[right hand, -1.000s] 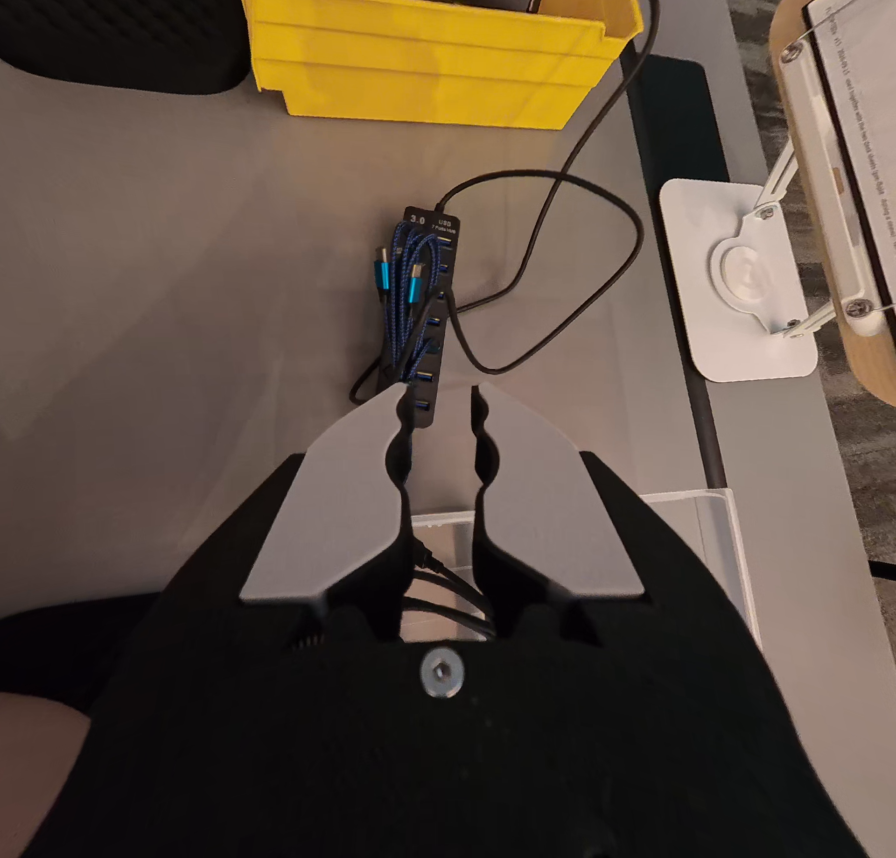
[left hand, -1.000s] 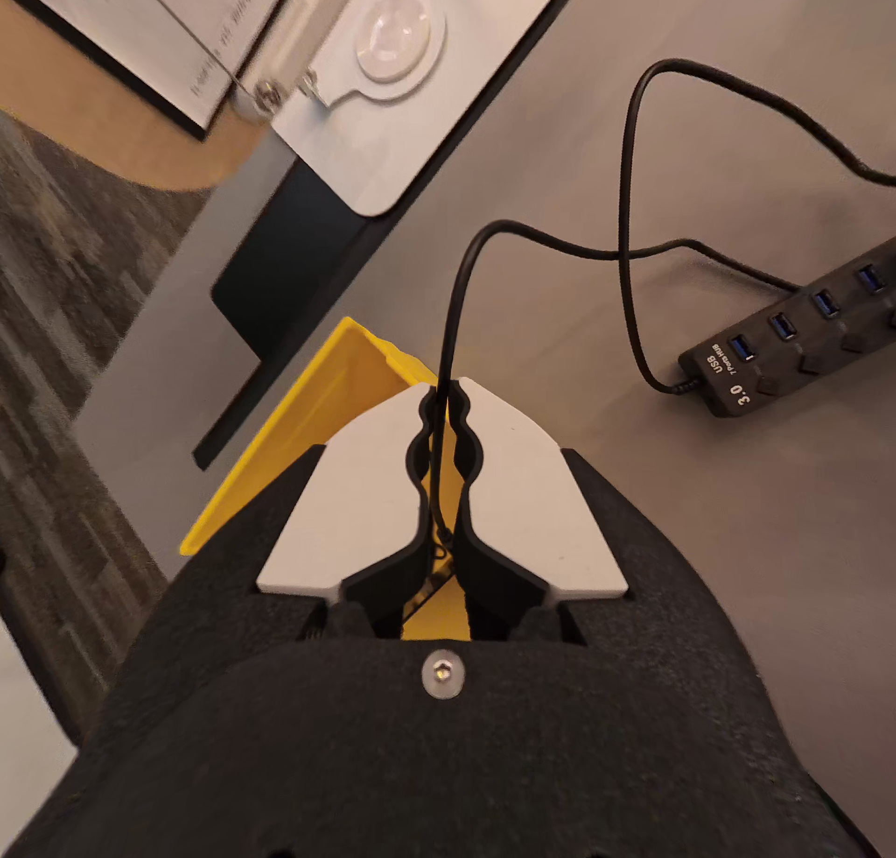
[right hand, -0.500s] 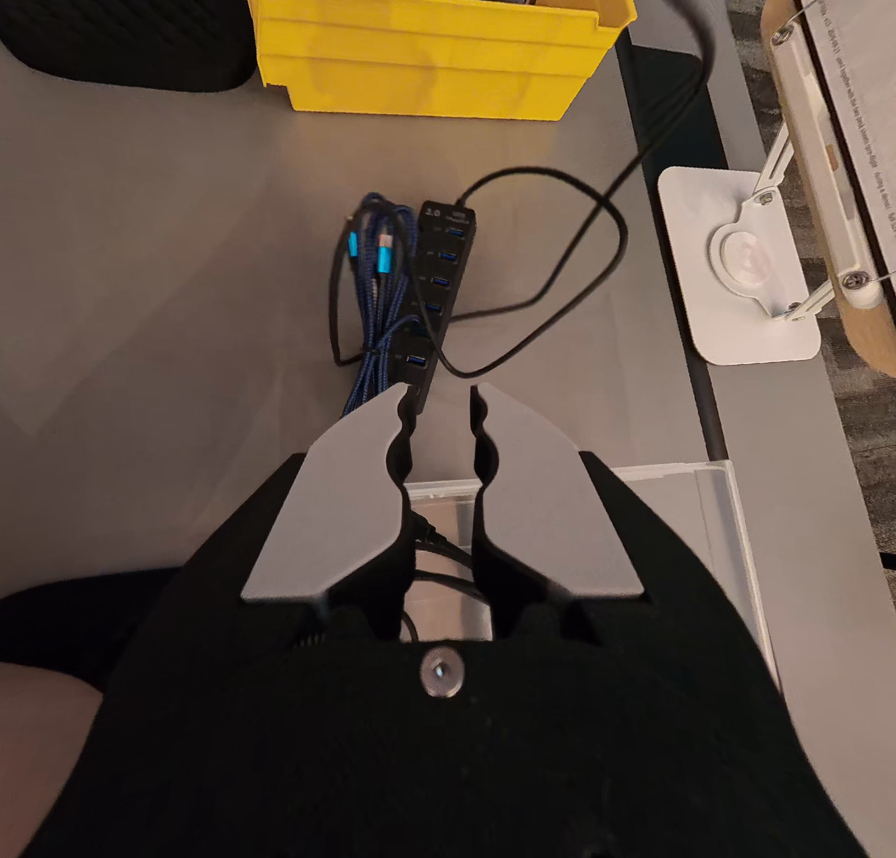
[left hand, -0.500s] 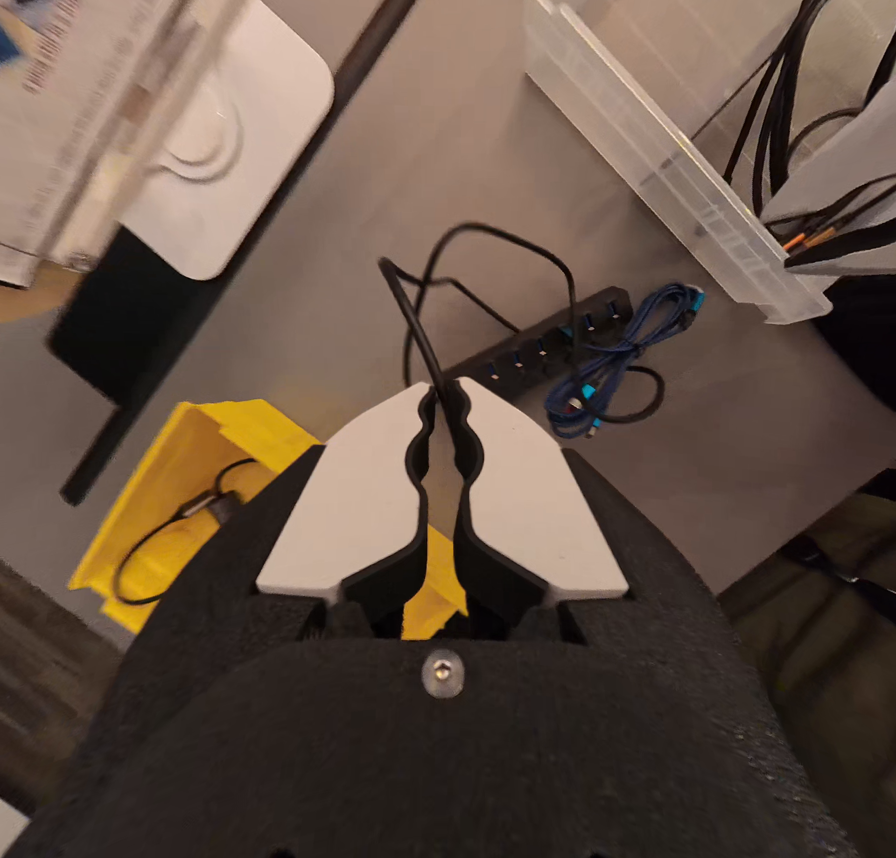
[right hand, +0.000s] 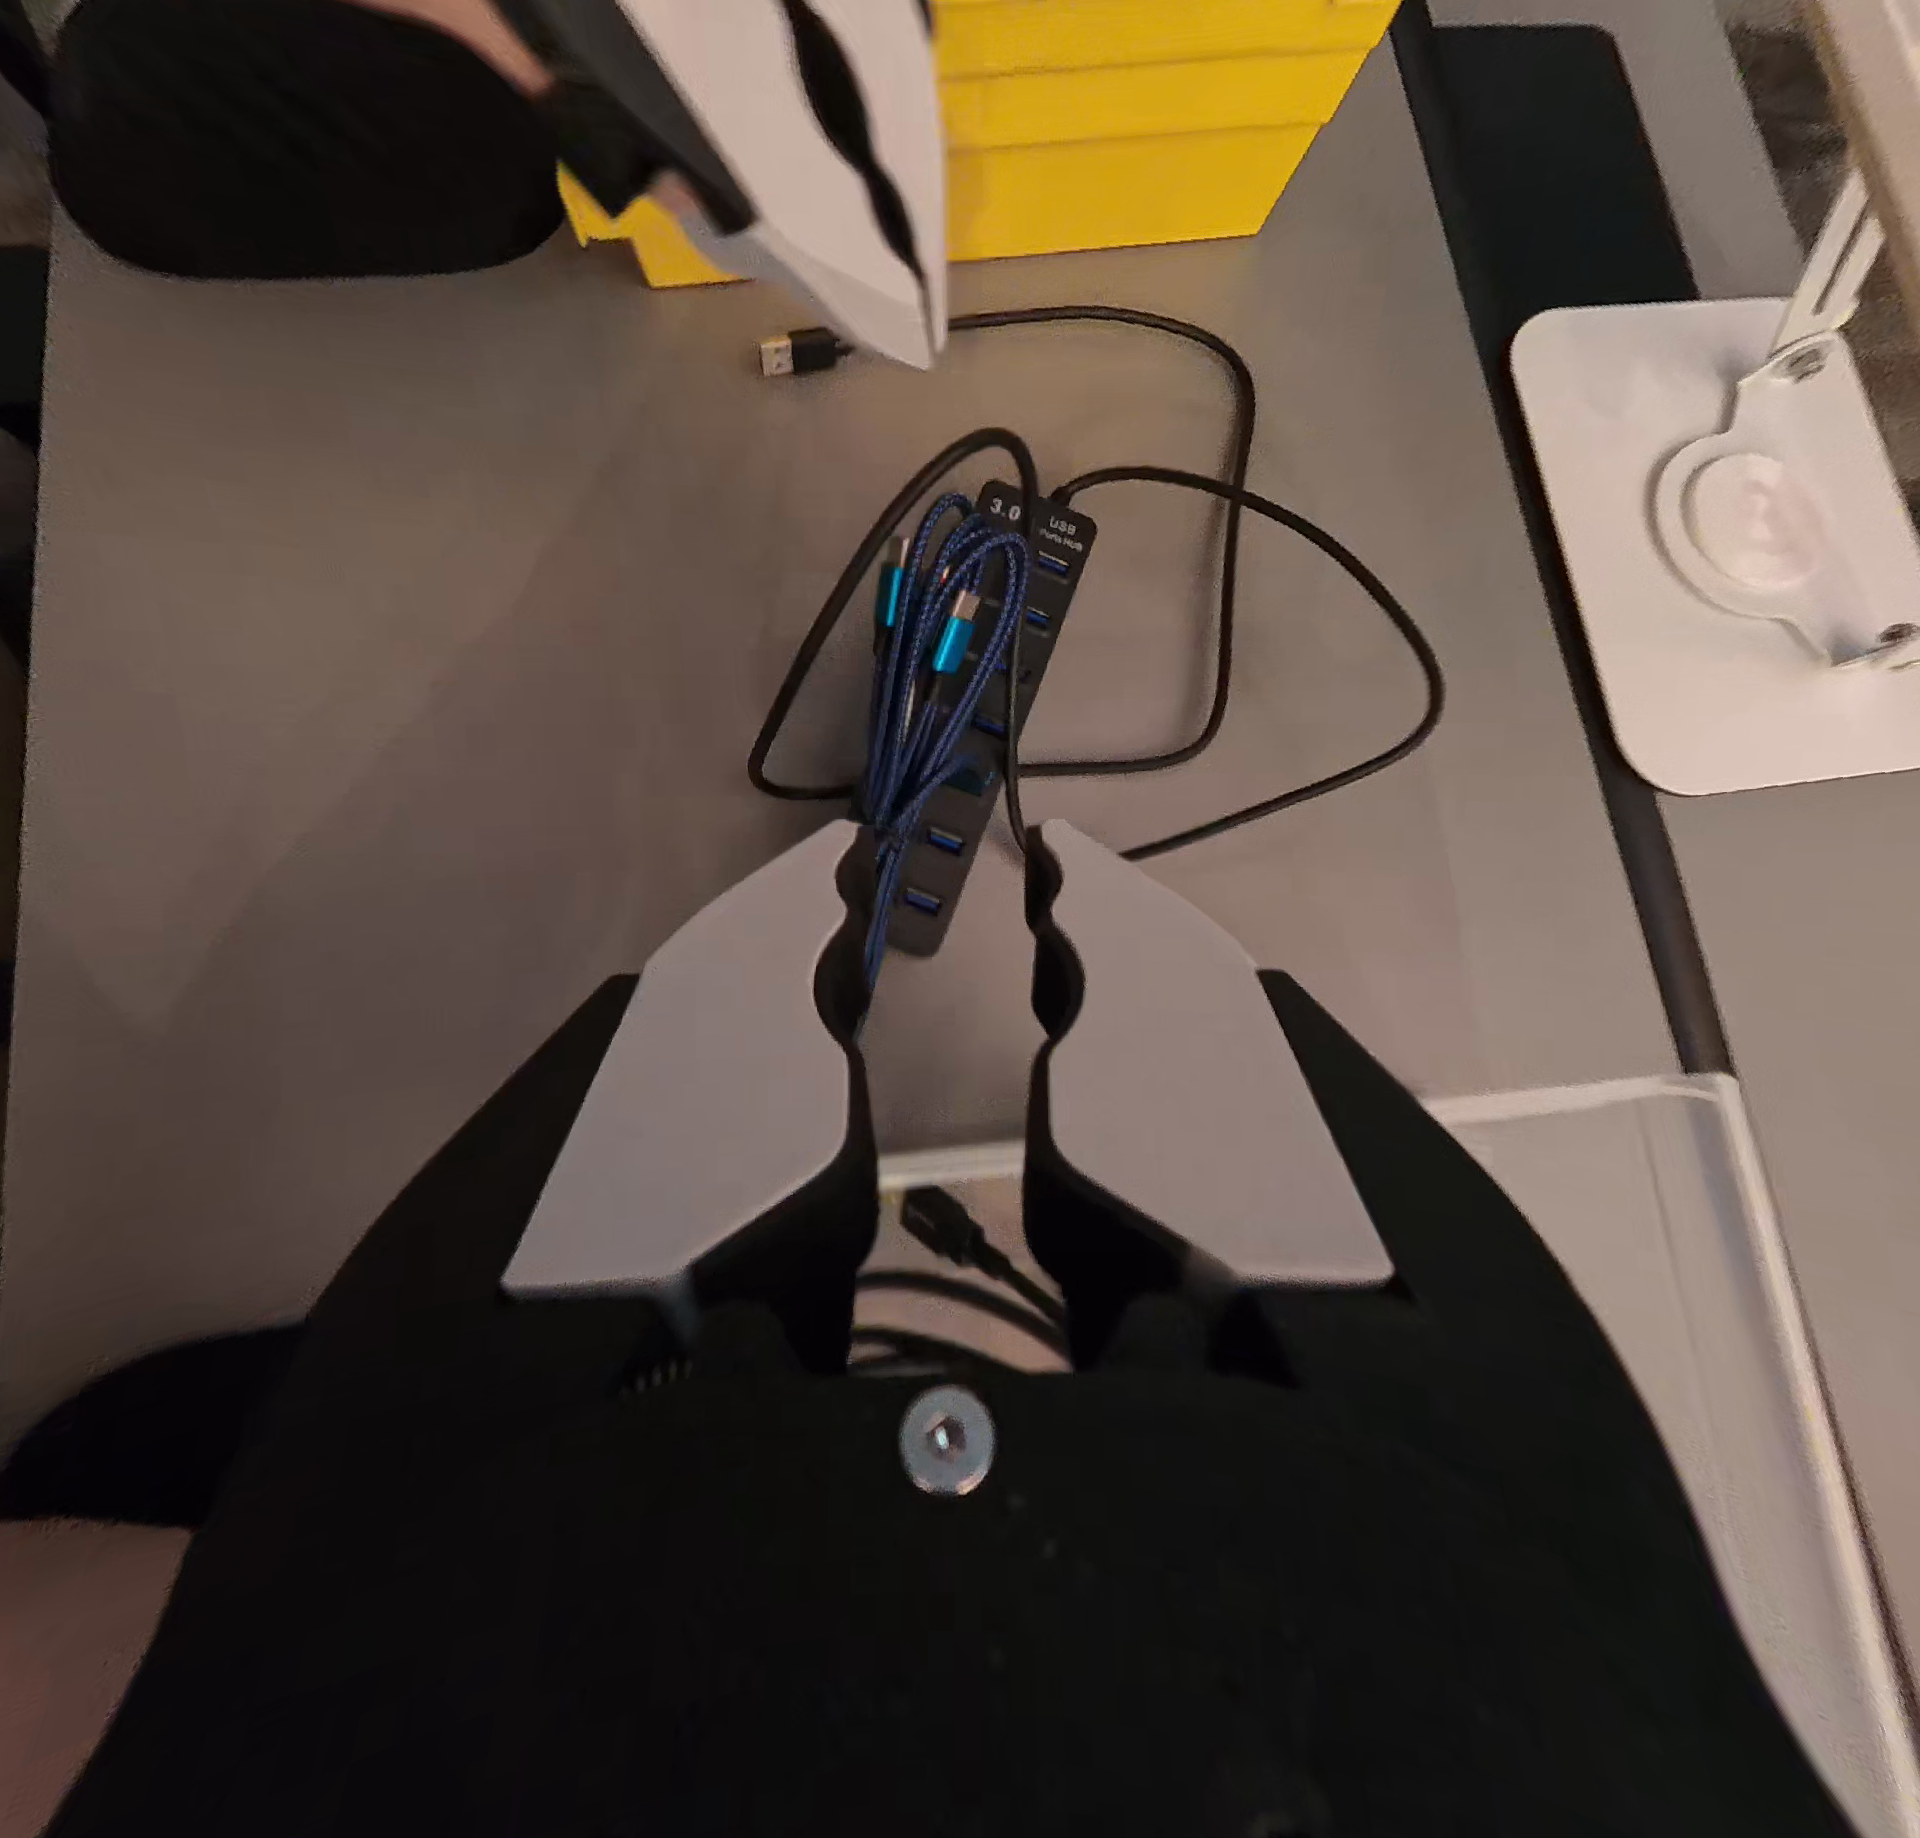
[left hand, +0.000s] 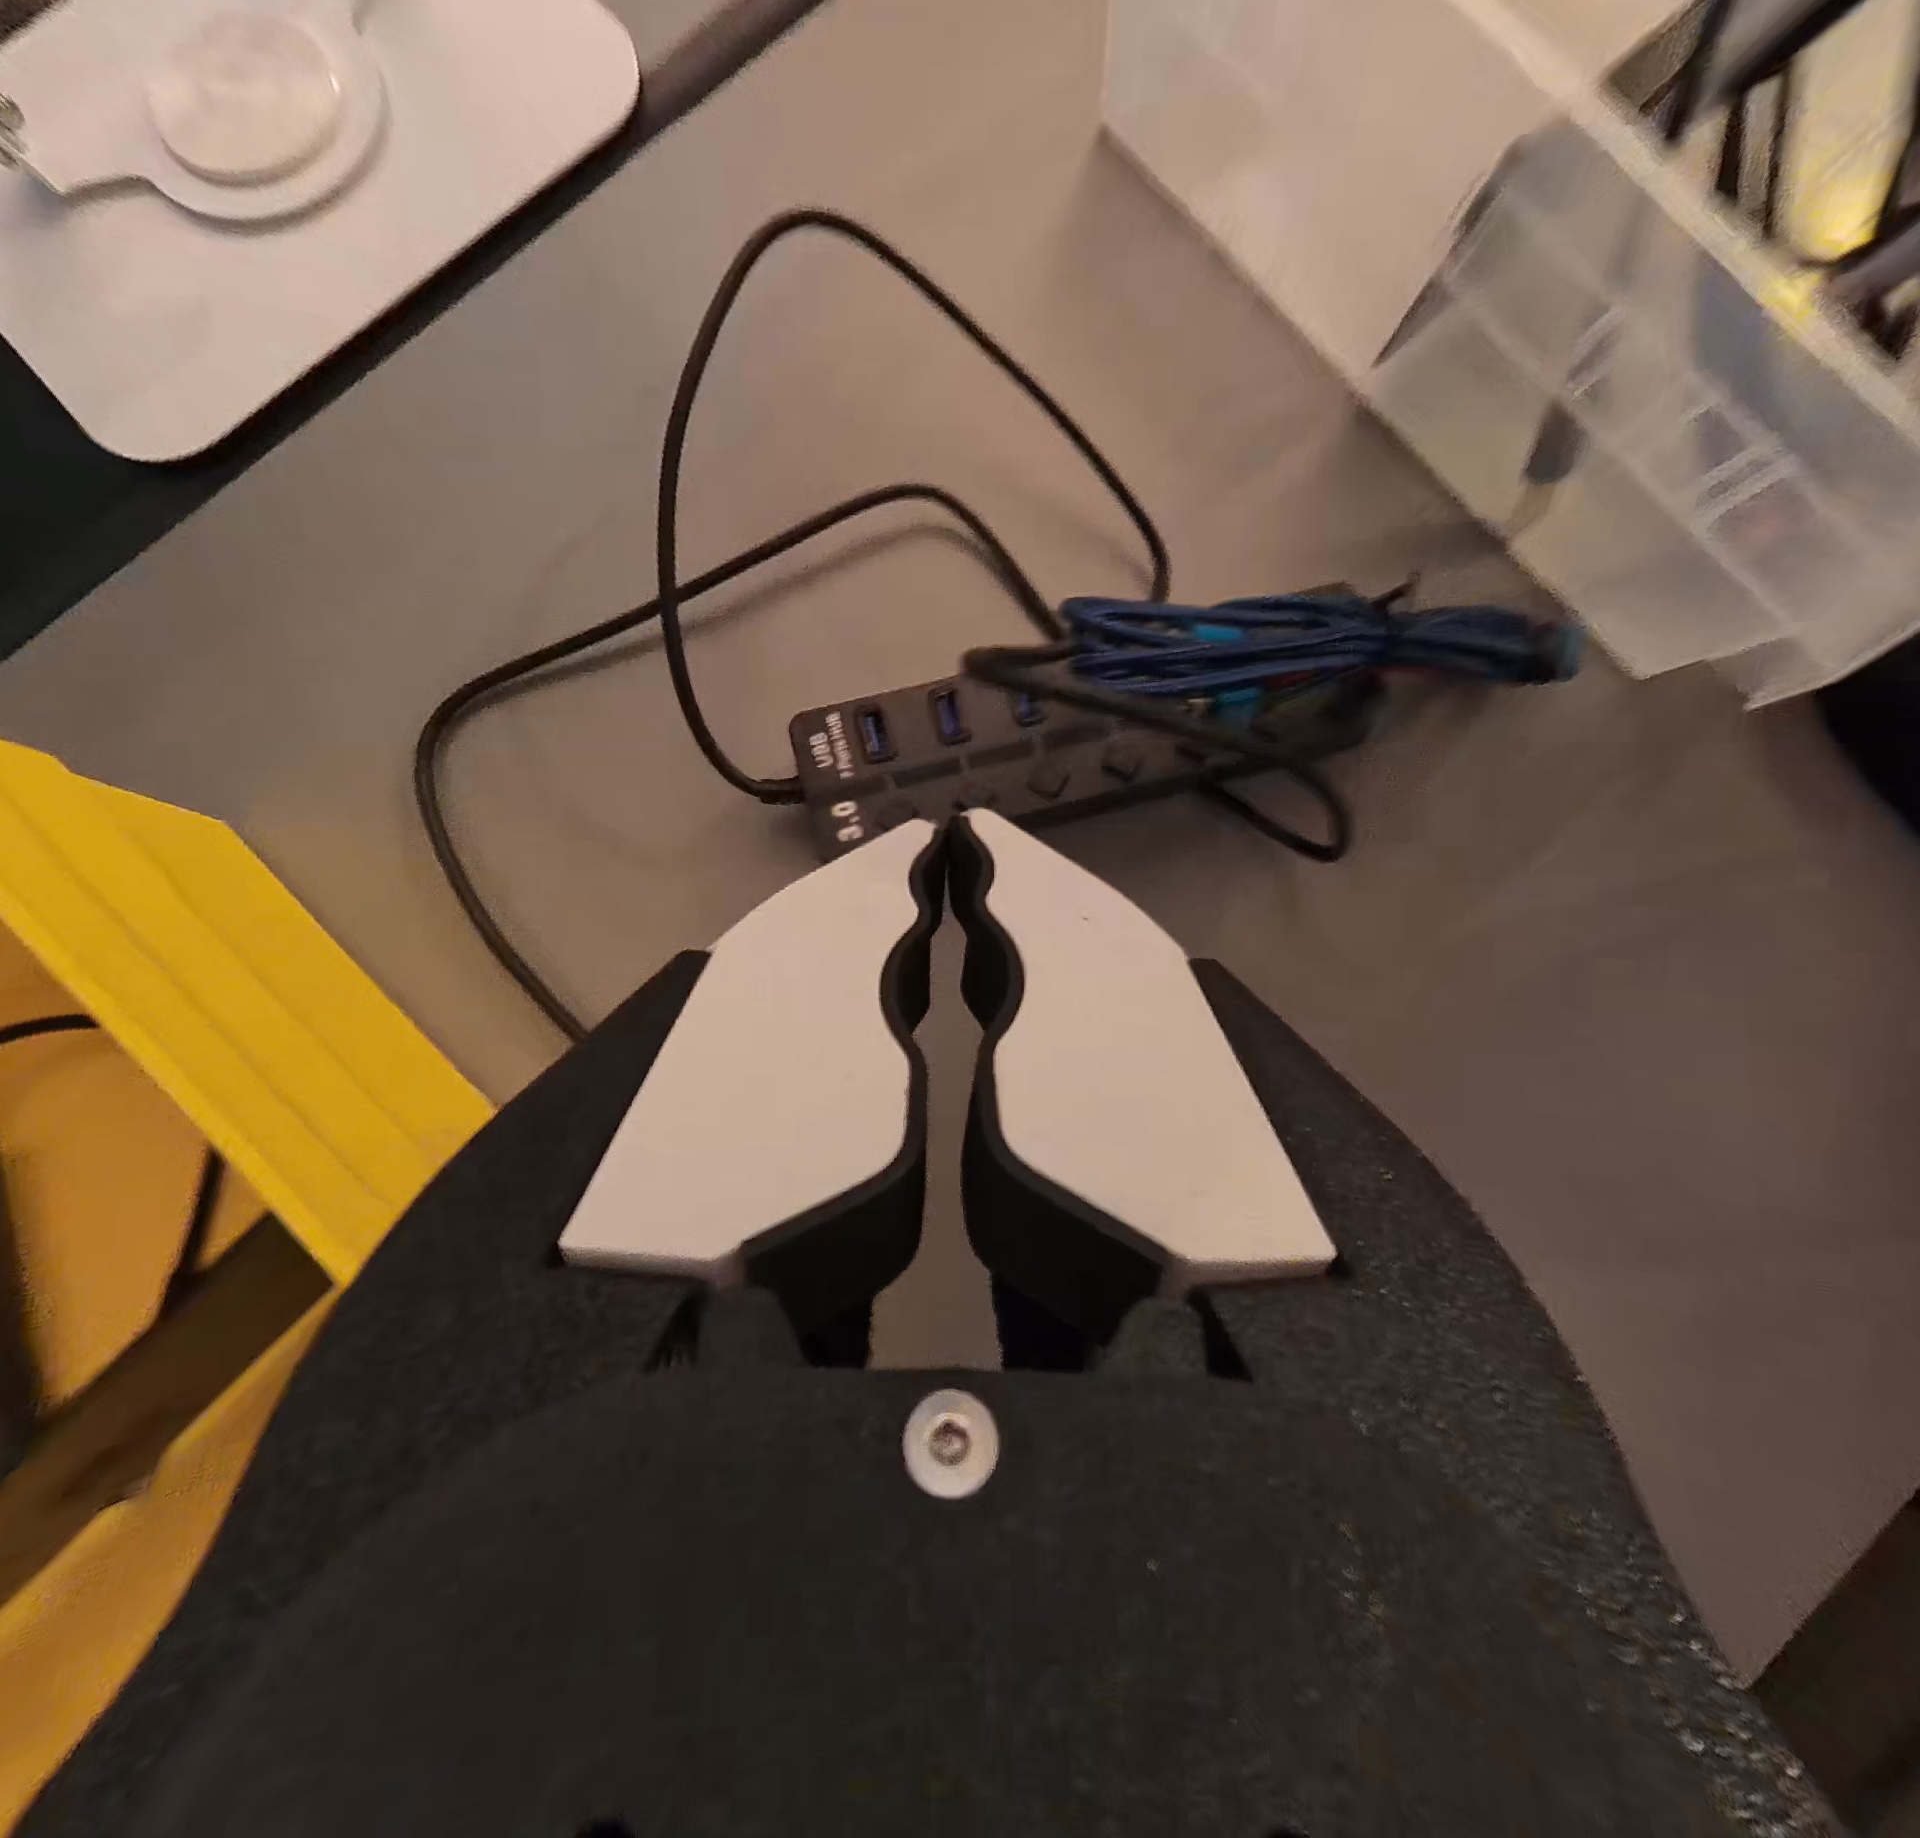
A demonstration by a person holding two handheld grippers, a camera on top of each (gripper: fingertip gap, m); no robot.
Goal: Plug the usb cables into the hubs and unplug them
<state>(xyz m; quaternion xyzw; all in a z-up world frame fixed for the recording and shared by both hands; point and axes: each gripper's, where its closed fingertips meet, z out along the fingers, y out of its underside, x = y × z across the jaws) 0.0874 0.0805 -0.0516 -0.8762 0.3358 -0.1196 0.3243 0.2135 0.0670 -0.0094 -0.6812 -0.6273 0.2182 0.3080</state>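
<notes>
Dropped: left claw (left hand: 949, 832) now closed, empty; black cable's plug (right hand: 798, 352) lies on tabletop (right hand: 364, 645). Right claw (right hand: 940, 832) wide over hub (right hand: 1023, 635) w/ limp braided blue cables (right hand: 925, 645); grip rigid plug, not cord.

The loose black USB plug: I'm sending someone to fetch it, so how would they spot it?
On the grey table, look just in front of the yellow bin. The plug lies flat there, apart from the hub. Unlike the blue cables bundled on the hub, it is black with a bare metal end.
</notes>
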